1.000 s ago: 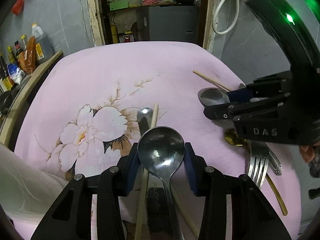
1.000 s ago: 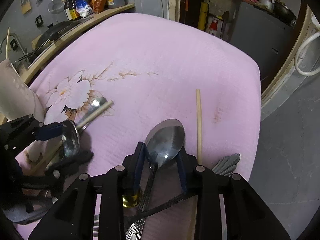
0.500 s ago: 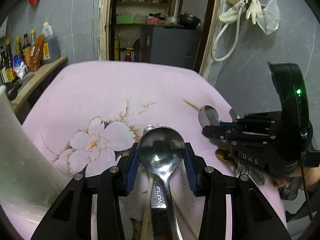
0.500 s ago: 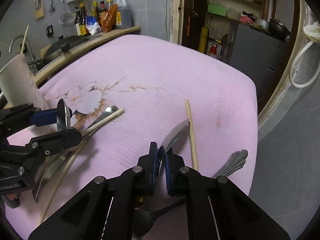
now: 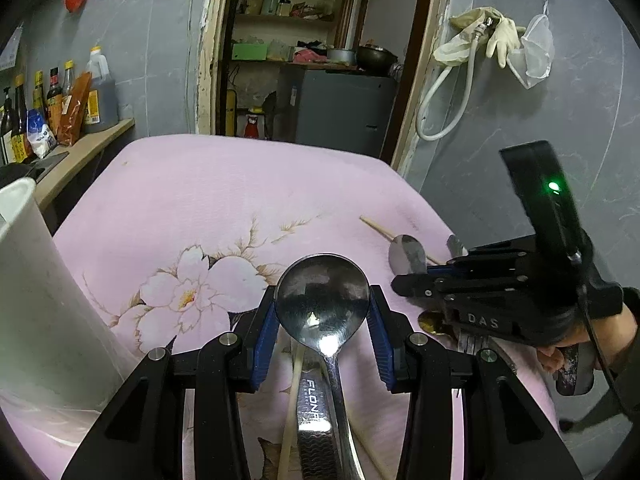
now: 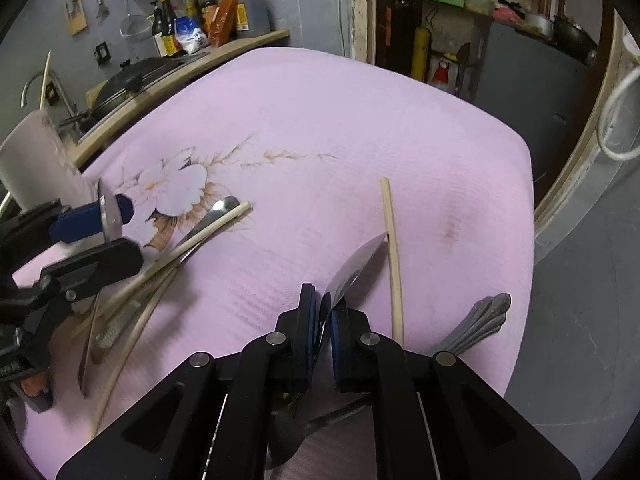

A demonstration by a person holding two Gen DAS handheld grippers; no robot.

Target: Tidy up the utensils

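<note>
My left gripper [image 5: 322,312] is shut on the bowl of a large steel spoon [image 5: 320,296], which it holds above the pink floral cloth [image 5: 224,200], handle running back toward me. In the right wrist view that same left gripper [image 6: 126,230] shows at the left, its spoon [image 6: 107,216] seen edge-on. My right gripper [image 6: 325,320] is shut on a smaller steel spoon [image 6: 358,264] turned on its edge. From the left wrist view the right gripper [image 5: 416,274] is at the right, the small spoon [image 5: 406,254] sticking out of it.
A tall white cup [image 5: 36,300] stands at the left of the cloth. Loose chopsticks [image 6: 168,264] and another spoon [image 6: 224,208] lie left of centre; a single chopstick [image 6: 392,256] and an ornate handle [image 6: 480,320] lie at the right. Bottles [image 6: 208,12] line a back shelf.
My right gripper closed on the small spoon, which turned from flat onto its edge. My left gripper rose and tilted up with the large spoon, bringing the white cup into view.
</note>
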